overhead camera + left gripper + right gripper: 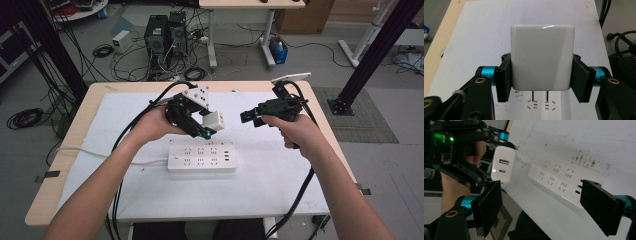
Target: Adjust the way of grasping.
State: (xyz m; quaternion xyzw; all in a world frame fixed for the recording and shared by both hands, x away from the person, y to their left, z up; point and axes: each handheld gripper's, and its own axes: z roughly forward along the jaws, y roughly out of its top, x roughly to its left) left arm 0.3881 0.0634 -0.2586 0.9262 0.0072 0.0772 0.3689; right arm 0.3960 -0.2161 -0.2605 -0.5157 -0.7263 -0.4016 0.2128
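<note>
I look down on a wooden table (60,165) covered by a white mat (280,175). A white power strip (201,158) lies flat on the mat near its middle, its cord running off to the left.

Above the strip, I hold a gripper in each hand. My left gripper (200,131) is clamped on a white charger block (214,120), lifted clear of the mat and just above the far edge of the strip. In the left gripper view the two black pads press the block's (541,56) opposite sides, and its two metal prongs (540,96) point down toward the strip's sockets (541,105) below. In the right gripper view the block's end face (502,167) shows two ports.

My right gripper (248,118) hangs in the air just right of the block, apart from it, pointing left toward it. Its jaws stand wide with nothing between them.
</note>
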